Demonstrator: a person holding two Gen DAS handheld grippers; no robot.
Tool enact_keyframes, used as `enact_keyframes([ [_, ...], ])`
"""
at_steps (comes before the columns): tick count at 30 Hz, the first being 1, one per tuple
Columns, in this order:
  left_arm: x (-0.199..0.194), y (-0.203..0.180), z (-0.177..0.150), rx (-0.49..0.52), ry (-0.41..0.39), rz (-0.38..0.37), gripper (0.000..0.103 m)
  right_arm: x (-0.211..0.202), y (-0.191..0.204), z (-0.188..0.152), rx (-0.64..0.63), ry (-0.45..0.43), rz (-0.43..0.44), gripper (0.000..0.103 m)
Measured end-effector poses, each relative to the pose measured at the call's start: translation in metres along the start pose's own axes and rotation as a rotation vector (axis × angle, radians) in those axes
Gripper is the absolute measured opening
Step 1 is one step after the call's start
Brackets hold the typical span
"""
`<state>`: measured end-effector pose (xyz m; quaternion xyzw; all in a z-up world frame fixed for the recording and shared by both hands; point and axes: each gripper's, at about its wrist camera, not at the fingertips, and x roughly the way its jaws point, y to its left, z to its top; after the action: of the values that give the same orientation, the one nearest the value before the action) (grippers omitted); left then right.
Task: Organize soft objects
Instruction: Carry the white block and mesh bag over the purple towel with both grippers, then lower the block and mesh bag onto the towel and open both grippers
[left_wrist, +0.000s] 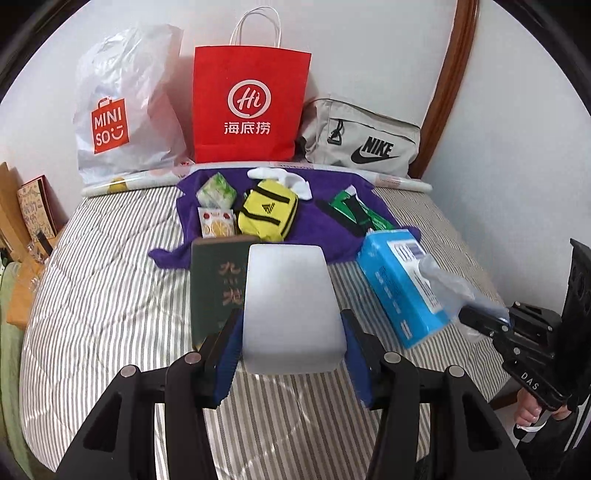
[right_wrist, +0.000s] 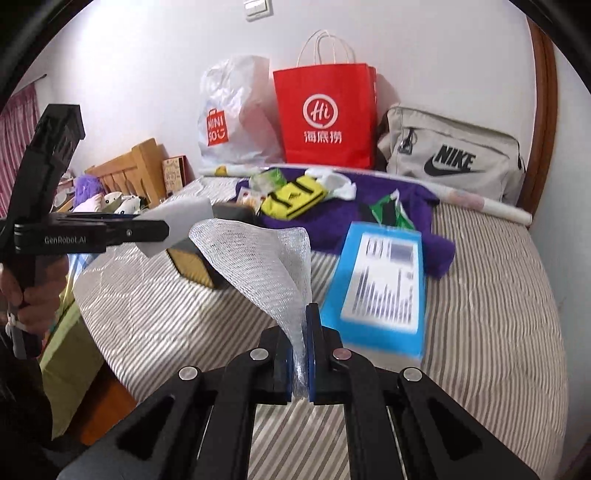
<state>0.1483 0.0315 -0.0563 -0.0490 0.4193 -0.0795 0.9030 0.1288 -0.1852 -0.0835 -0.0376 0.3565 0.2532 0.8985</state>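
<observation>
The left tool (left_wrist: 291, 347) is clamped on a white foam block (left_wrist: 291, 302), one blue pad pressed against each side of it, low in the middle of the left wrist view. The block's long axis runs straight away from the tool, toward the top of the frame, and it is carried clear of the striped bed (left_wrist: 110, 295). The right tool (right_wrist: 301, 354) is clenched nearly flat on one end of a white foam net sleeve (right_wrist: 258, 258). The sleeve rises from the jaws and flops toward the upper left of the right wrist view, so its long axis leans that way, with the free mouth hanging open.

Both soft pieces look already lifted off the bed, so the step in hand seems to be bringing them together or carrying them off to a container. Slipping the block into the sleeve would call for lining its narrow end up with the sleeve's open mouth, which sags and may need spreading.

Beyond the tools a blue box (left_wrist: 402, 284) lies to the right and a green book (left_wrist: 216, 291) to the left. A purple cloth (left_wrist: 332, 218) and a red paper bag (left_wrist: 251, 107) lie farther up the frame.
</observation>
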Motion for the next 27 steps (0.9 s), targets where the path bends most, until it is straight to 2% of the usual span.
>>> enact_keyframes([
  [17, 0.030, 0.024, 0.057, -0.056, -0.009, 0.030, 0.049, 0.039, -0.036, 0.075, 0.028, -0.026, -0.025, 0.006],
  [27, 0.051, 0.038, 0.084, -0.089, 0.001, 0.022, 0.049, 0.061, -0.054, 0.105, 0.026, -0.030, -0.046, 0.006],
])
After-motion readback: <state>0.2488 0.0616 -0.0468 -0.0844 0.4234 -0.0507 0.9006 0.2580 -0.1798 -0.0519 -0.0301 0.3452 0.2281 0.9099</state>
